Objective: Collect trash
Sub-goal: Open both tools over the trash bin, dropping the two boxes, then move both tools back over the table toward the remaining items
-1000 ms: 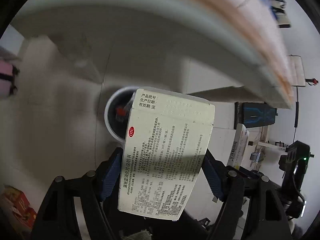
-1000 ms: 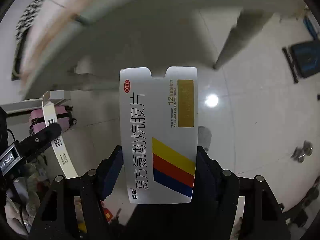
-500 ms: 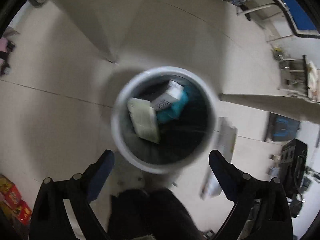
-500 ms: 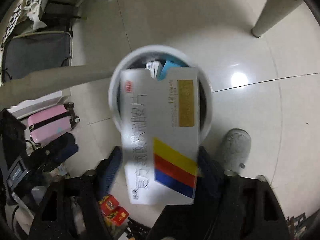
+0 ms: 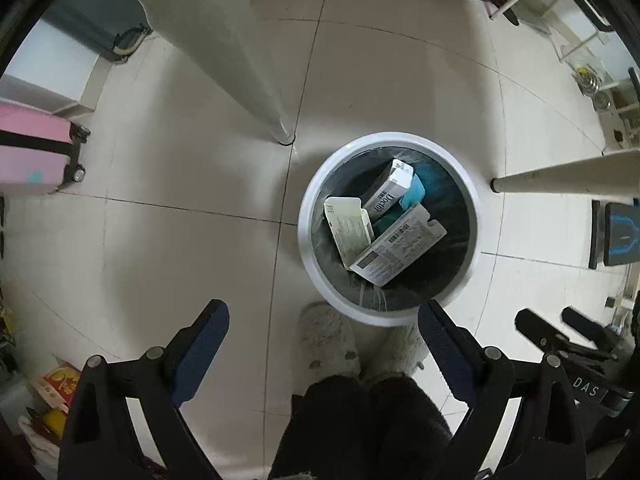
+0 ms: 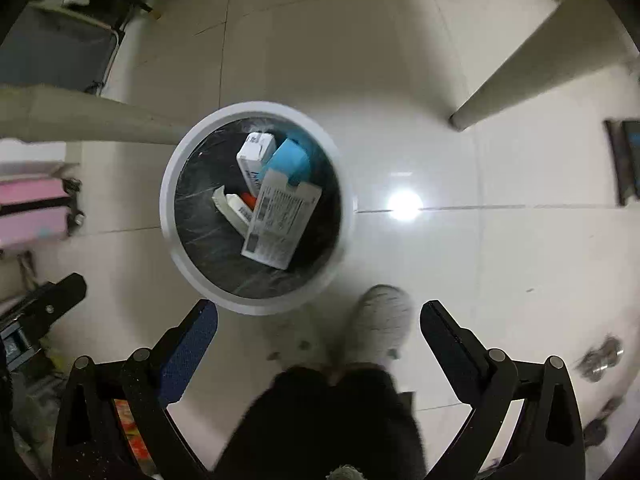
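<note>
A round white trash bin (image 5: 310, 240) with a dark liner stands on the tiled floor; it also shows in the right wrist view (image 6: 168, 216). Inside lie several medicine boxes: a barcode-printed white box (image 5: 400, 246) (image 6: 280, 218) on top, a cream box (image 5: 346, 228), a "Doctor" box (image 5: 390, 192) and a blue box (image 6: 290, 160). My left gripper (image 5: 324, 314) is open and empty above the floor, the bin ahead to the right. My right gripper (image 6: 318, 312) is open and empty above the bin's near rim.
Table legs (image 5: 224, 40) (image 5: 568, 176) (image 6: 532, 60) stand around the bin. A pink suitcase (image 5: 32, 148) sits at the left. The person's slippered feet (image 5: 328, 344) (image 6: 380, 320) are just below the bin. Clutter lies at the floor edges.
Both grippers swung down over the bin and opened. The cream box dropped from the left, then the white striped box from the right; both now lie in the bin.
</note>
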The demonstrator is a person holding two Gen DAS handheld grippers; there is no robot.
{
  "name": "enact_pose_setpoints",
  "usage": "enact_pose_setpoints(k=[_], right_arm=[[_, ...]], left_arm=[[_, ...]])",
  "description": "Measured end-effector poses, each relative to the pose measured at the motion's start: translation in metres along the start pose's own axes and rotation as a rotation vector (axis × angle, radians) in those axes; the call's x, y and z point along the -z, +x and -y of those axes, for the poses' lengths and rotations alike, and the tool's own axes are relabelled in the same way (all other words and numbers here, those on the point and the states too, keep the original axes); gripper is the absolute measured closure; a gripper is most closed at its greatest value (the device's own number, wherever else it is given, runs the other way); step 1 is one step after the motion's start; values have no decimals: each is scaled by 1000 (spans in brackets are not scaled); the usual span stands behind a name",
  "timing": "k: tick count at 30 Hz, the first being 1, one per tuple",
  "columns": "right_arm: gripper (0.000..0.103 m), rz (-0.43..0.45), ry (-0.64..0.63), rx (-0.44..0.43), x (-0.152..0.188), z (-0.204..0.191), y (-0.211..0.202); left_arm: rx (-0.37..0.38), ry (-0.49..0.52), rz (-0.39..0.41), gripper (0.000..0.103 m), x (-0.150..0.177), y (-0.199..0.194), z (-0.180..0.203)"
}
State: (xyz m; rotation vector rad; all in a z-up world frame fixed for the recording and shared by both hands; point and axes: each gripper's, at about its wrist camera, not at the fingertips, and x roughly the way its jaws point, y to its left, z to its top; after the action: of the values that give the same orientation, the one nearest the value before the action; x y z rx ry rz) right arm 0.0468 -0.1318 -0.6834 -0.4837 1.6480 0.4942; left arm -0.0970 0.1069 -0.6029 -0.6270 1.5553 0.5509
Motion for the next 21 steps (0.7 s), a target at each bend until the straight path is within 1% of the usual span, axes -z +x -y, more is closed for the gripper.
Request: enact_pose_setpoints(k=[3,7,10,16,21], right_arm=[[1,25,-31,48,3,-4,-25],[1,54,-51,66,6,-10,-64],[1,77,-63,72,15,-15,-92],[1,134,-75,70,32,-29,-161],[1,178,-74,63,49,-39,-233]], left_arm=[[-5,10,11,7,6,-17,1],[3,20,24,7,12,-48,5],[11,26,34,7,18,-74,8],[23,38,68,7,29,-128,14],[30,36,96,7,43,-183,11]])
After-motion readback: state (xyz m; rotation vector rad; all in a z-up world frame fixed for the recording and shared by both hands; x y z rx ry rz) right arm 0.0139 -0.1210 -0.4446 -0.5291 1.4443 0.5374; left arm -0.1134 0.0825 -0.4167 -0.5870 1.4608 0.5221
